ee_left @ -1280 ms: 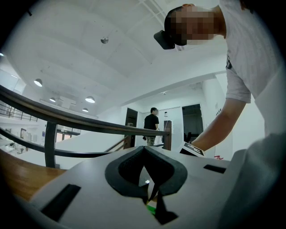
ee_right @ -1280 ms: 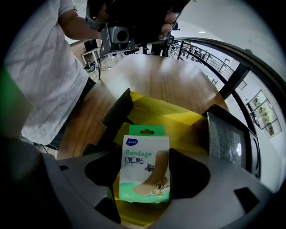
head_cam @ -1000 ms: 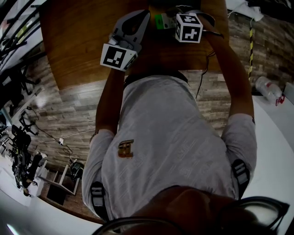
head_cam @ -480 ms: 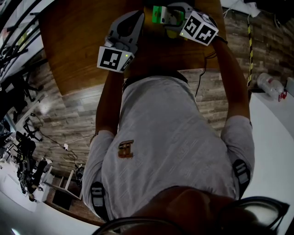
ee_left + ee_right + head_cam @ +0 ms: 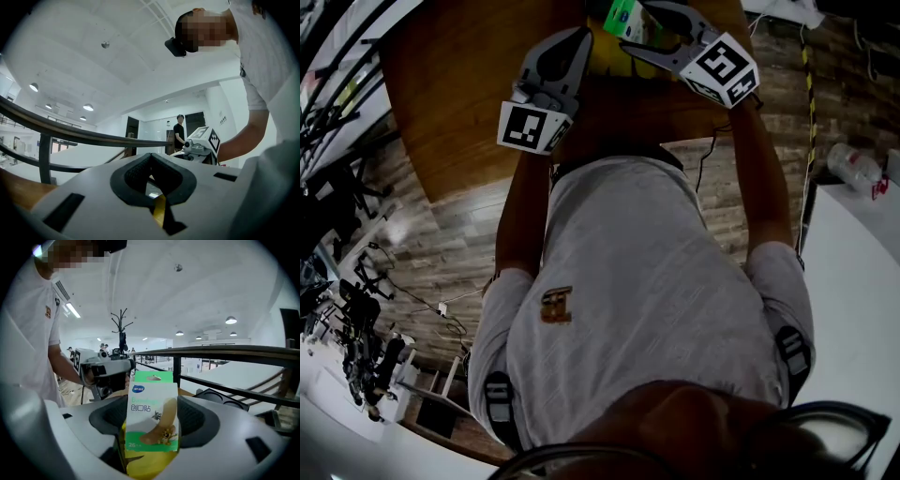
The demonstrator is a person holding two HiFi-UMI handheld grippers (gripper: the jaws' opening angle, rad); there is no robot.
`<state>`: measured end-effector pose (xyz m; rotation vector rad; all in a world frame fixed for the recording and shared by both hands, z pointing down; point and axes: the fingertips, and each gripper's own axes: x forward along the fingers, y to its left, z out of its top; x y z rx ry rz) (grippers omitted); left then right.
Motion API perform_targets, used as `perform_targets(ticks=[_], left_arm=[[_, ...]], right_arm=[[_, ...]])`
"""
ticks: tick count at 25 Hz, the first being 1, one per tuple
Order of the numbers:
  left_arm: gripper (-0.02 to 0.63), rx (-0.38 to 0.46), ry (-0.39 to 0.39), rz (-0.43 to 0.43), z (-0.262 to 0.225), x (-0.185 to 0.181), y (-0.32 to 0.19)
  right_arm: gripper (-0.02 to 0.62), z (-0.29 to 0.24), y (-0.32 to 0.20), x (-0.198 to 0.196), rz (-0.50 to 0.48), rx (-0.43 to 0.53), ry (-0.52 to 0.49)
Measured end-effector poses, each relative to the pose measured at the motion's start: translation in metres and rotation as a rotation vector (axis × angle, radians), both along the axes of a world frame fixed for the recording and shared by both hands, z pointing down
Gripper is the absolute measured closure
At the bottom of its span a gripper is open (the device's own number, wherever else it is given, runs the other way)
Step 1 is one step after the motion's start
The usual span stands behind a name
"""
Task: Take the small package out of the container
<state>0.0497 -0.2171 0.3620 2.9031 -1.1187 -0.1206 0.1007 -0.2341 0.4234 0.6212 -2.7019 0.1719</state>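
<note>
The small package (image 5: 150, 394) is a white and green plaster box. My right gripper (image 5: 153, 425) is shut on it and holds it upright between the black pads. Below it shows the yellow container (image 5: 143, 465). In the head view the package (image 5: 622, 14) is at the top edge, just ahead of my right gripper (image 5: 652, 37), with the yellow container (image 5: 605, 58) under it. My left gripper (image 5: 574, 37) is beside the container on its left. In the left gripper view the left gripper (image 5: 151, 157) has its pads together, and a thin yellow strip of the container (image 5: 159, 213) is caught between them.
Both grippers are over a wooden table (image 5: 459, 84), whose near edge is at the person's waist. A black tray with round wells (image 5: 225, 399) lies on it to the right. At the right a white counter (image 5: 862, 281) carries a plastic bottle (image 5: 853, 169). A person in black (image 5: 179, 131) stands far off.
My right gripper has swung forward and tilted, carrying the package away from me toward the top of the head view. The yellow container now shows beneath it. The left gripper has barely moved.
</note>
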Motion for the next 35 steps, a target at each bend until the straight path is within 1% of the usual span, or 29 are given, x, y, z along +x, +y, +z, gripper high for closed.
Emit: perform_targets(ticks=[9,14,21,26,32,35], left_arm=[[0.588,0.03,0.013,0.032,-0.013,0.007,0.006],[0.588,0.045,0.022,0.046,-0.022,0.016,0.009],[0.588,0.087,0.032,0.069,-0.035,0.021,0.018],[0.588,0.082,0.026,0.07,-0.038,0.019,0.021],[0.588,0.107,0.035,0.08,-0.045,0.021,0.023],[0.588,0.099,0.047,0.083,-0.048,0.023,0.025]], right_arm=[[0.281,-0.045,0.009,0.011,0.088,0.073,-0.205],[0.281,-0.062,0.017,0.021,0.118,0.11,-0.297],[0.281,-0.072,0.028,0.026,0.162,0.128,-0.398],[0.281,-0.081,0.034,0.027,0.183,0.166,-0.435],[0.281,-0.089,0.037,0.028,0.203,0.212,-0.431],[0.281,-0.092,0.04,0.028,0.204,0.223,-0.426]])
